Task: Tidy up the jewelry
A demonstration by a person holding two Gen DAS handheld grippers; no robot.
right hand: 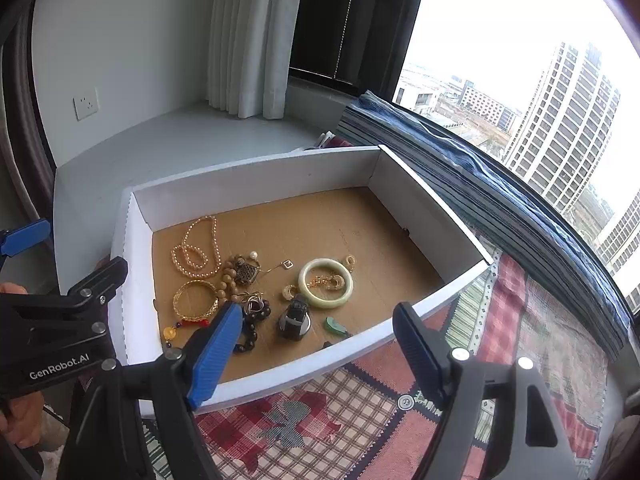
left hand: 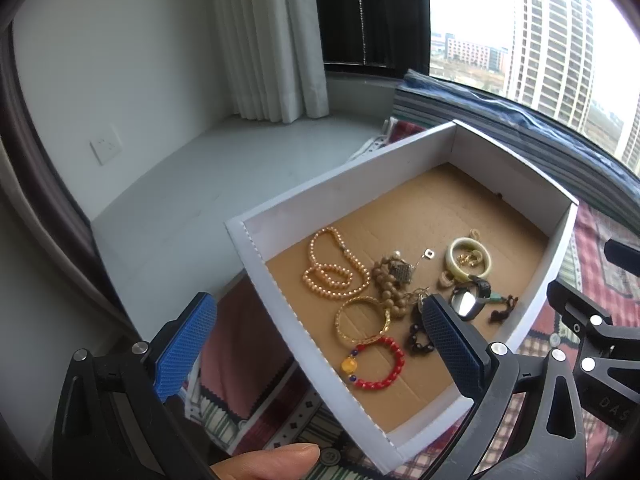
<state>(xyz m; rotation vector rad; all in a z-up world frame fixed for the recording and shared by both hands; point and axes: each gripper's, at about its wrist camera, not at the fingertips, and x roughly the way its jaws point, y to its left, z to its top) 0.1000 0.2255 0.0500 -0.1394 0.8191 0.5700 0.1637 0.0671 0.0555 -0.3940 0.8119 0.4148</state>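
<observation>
1. Left wrist view: nearest the lens, a fingertip (left hand: 276,456) shows at 6 o'clock, and the left gripper (left hand: 316,344) stands wide apart with nothing between its blue pads, one pad outside the box's near-left wall, the other over the jewelry.
2. Ahead lies the white box (left hand: 272,280) with its brown cardboard floor. A pearl necklace (left hand: 332,272) sits at 11 o'clock of the pile, a gold bangle (left hand: 362,320) at the middle, a red bead bracelet (left hand: 380,364) at 6 o'clock and a pale jade bangle (left hand: 469,260) at 2 o'clock.
3. Right wrist view: nearest is the right gripper (right hand: 316,340), also spread wide and empty, hovering over the box's near rim above a watch (right hand: 295,320) and a dark bead bracelet (right hand: 252,326).
4. All pieces crowd the near-left half of the floor, several touching or overlapping; the far half is bare cardboard.
5. Judgement: whether sorting is early or nearly over is unclear. To do any pick well, take a loose outer piece such as the jade bangle, pinch its rim only, and lift slowly so tangled chains do not drag along.
</observation>
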